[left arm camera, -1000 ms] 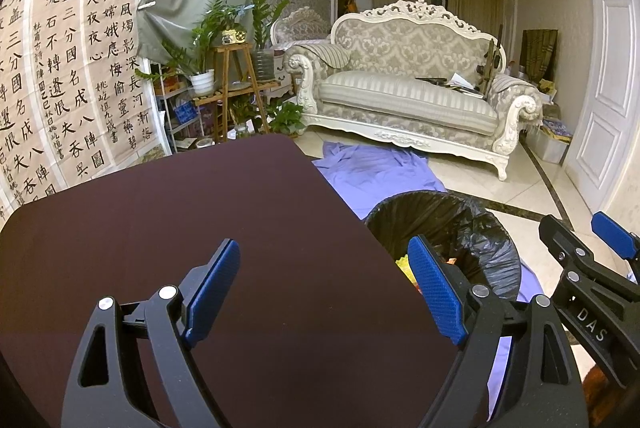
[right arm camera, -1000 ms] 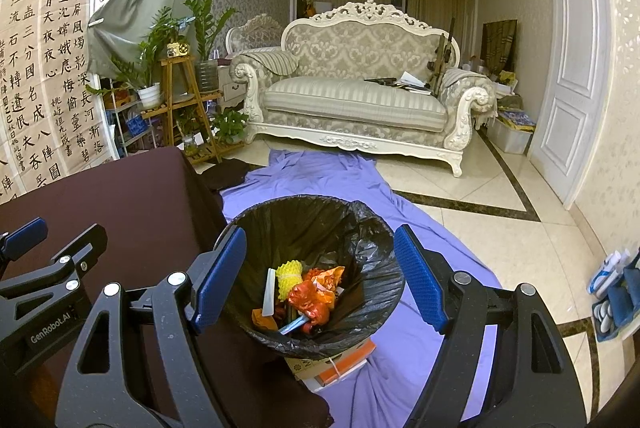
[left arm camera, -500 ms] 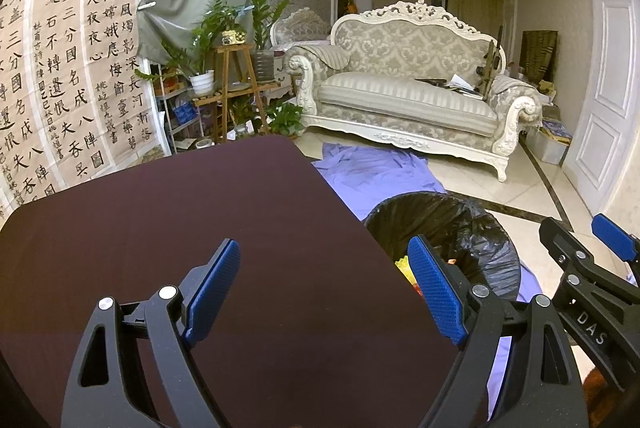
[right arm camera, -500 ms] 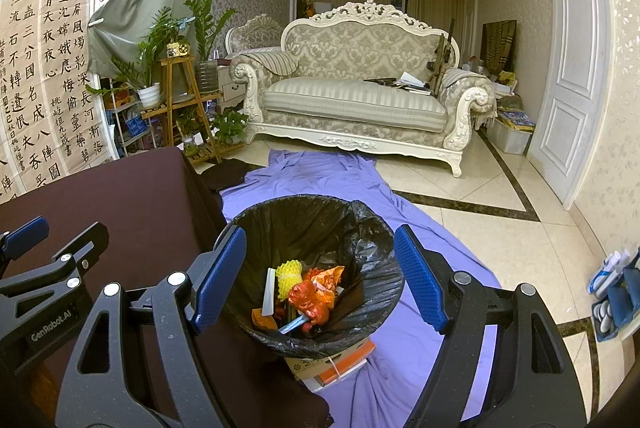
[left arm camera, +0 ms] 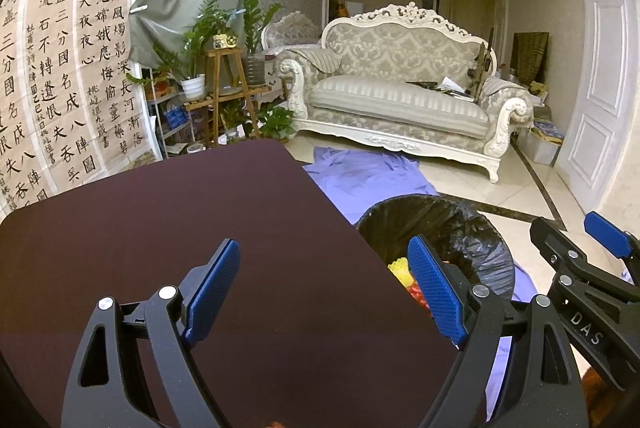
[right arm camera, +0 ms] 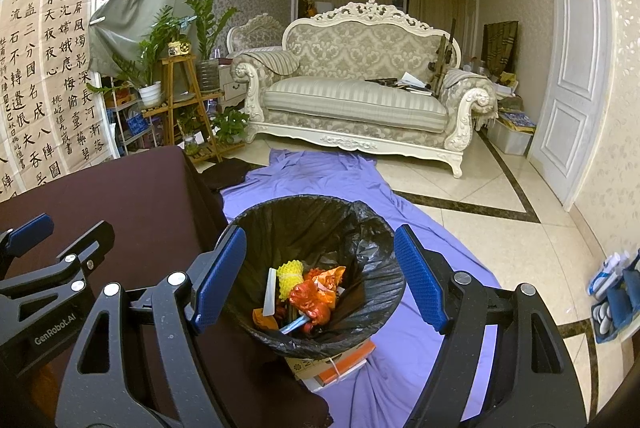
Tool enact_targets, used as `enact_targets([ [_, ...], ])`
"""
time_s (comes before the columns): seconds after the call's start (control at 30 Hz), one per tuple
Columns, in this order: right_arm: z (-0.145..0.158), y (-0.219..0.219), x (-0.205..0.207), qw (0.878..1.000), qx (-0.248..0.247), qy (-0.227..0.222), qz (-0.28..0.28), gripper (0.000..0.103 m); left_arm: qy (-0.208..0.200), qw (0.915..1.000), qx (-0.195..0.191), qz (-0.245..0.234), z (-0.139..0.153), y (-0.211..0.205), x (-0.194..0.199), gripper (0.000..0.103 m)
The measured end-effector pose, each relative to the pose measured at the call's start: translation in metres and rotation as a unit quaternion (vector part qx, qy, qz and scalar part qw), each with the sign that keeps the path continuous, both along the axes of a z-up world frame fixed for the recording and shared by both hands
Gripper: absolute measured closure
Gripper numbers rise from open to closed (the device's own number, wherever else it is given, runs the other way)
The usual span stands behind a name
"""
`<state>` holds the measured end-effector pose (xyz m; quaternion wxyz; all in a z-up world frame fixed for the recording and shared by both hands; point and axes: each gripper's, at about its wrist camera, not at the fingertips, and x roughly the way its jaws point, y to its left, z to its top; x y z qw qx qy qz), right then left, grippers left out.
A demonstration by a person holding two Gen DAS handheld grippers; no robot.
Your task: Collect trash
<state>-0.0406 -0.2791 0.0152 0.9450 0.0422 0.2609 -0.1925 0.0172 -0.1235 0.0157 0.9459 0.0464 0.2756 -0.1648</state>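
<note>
Dark maroon table (left arm camera: 200,228) shows no litter left on its visible top. Trash (right arm camera: 308,292) sits heaped in the black-lined bin (right arm camera: 372,228) on the floor at the table's 3 o'clock edge. Left gripper (left arm camera: 324,284) over the table and right gripper (right arm camera: 320,272) above the bin both gape wide, holding nothing; collection looks essentially done.

Lettering "DAS" stands in white on the black frame of the right hand-held gripper (left arm camera: 608,248). "GenRobot.AI" is printed on the left hand-held gripper (right arm camera: 52,252) body. Hanging wall scrolls (left arm camera: 60,76) carry columns of black Chinese calligraphy.
</note>
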Motion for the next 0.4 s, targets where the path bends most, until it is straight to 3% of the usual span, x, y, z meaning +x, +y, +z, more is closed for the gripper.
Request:
enact_targets([
  [0.4,0.009,0.013,0.017,0.999,-0.008,0.007,0.031,0.028,0.020,0.9992,-0.002,0.033,-0.002,0.023,0.015,0.020],
])
